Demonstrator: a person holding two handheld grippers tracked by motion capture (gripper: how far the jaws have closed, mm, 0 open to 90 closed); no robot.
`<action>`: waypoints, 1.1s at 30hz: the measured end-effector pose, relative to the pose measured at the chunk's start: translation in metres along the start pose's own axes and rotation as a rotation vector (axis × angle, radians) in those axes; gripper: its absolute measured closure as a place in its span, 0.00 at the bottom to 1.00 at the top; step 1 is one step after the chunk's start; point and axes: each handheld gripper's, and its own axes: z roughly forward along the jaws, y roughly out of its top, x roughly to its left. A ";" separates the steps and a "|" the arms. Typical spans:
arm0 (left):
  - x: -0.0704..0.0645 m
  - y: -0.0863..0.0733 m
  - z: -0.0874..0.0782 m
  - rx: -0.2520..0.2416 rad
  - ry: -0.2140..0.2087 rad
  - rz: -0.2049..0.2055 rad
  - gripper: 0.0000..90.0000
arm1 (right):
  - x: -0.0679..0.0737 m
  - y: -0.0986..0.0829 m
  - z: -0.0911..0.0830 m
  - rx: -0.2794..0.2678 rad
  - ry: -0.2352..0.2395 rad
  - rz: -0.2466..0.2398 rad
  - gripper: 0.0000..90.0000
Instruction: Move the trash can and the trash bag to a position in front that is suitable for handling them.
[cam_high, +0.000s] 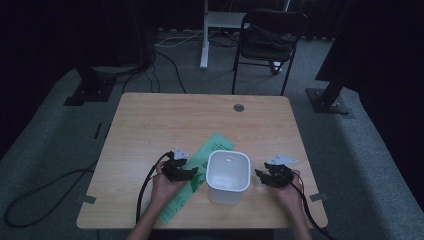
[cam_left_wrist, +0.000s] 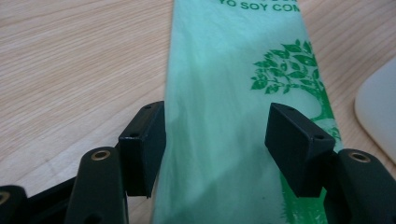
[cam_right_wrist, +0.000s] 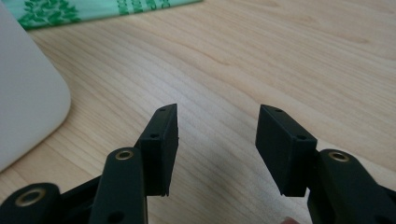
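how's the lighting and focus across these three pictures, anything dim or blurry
High view: dim and underexposed, the room behind the table nearly black, the white bin brightest. Left gripper view: well lit, the green bag fairly sharp, the near jaws soft. Right gripper view: bright, wood grain clear, the bin's edge blurred.

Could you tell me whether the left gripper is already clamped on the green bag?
No, the left gripper stands open, its jaws apart over the flat green bag.
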 end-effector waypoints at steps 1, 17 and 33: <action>-0.001 0.000 0.000 0.001 -0.002 0.007 0.44 | 0.000 0.000 0.000 0.000 0.000 0.000 0.54; -0.012 0.003 0.003 0.004 0.022 0.042 0.60 | 0.007 -0.003 0.012 0.015 0.022 -0.017 0.53; -0.011 0.001 0.002 0.004 0.036 0.059 0.68 | 0.044 0.004 0.010 0.020 0.142 -0.122 0.54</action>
